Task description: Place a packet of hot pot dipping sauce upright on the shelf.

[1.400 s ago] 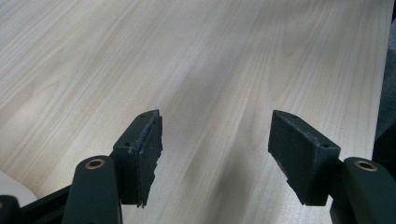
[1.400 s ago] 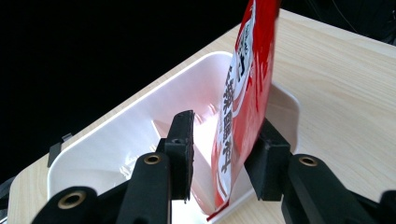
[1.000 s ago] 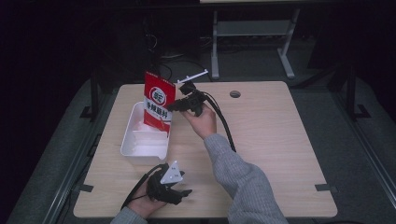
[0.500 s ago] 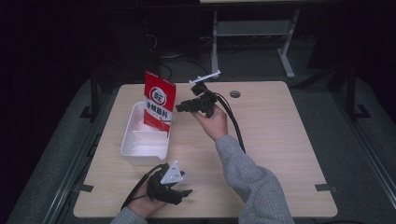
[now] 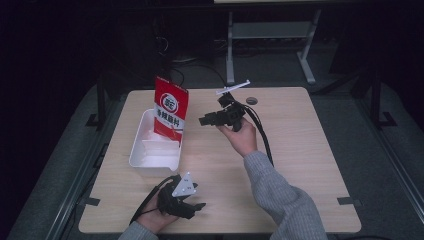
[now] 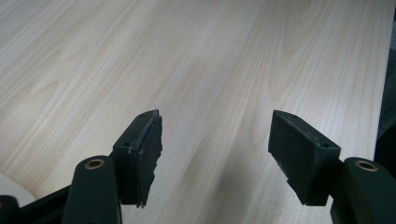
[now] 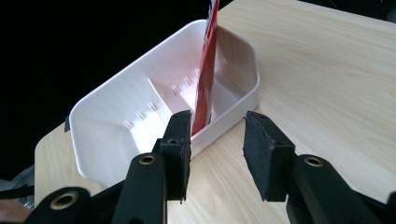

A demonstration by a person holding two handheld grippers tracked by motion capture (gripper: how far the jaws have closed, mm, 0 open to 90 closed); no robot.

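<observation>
Table point(image 5: 300, 150): pale wood top, dark floor around it; a small round hole point(image 5: 251, 101) sits near its far edge.
Tray point(image 5: 142, 162): white, with inner dividers, on the table's left part, near the left edge. In the right gripper view the tray point(image 7: 116, 112) lies just beyond the jaws, and its partitions show as low white walls.
Pouch point(image 5: 170, 110): red, with a round white emblem and a white label panel, standing upright in the tray's far end and leaning on the tray's right wall. In the right gripper view the pouch point(image 7: 208, 70) is seen edge-on, a thin red strip rising out of the tray's far compartment.
Right gripper point(image 5: 204, 120): held up by the right hand point(image 5: 242, 137), to the right of the pouch and apart from it, jaws pointing toward the pouch. Its cable point(image 5: 262, 135) trails back over the table beside the grey sleeve point(image 5: 280, 195).
Right gripper state point(image 7: 215, 144): jaws parted with a clear gap, nothing between them; the tray's near wall shows through the gap.
Left gripper point(image 5: 199, 206): low at the table's near edge, in front of the tray, in the left hand point(image 5: 152, 220), grey three-cornered plate point(image 5: 183, 186) on top.
Left gripper state point(image 6: 215, 144): jaws wide apart, holding nothing, bare wood between them; a white corner of the tray point(image 6: 11, 189) shows at the lower left of the left gripper view.
</observation>
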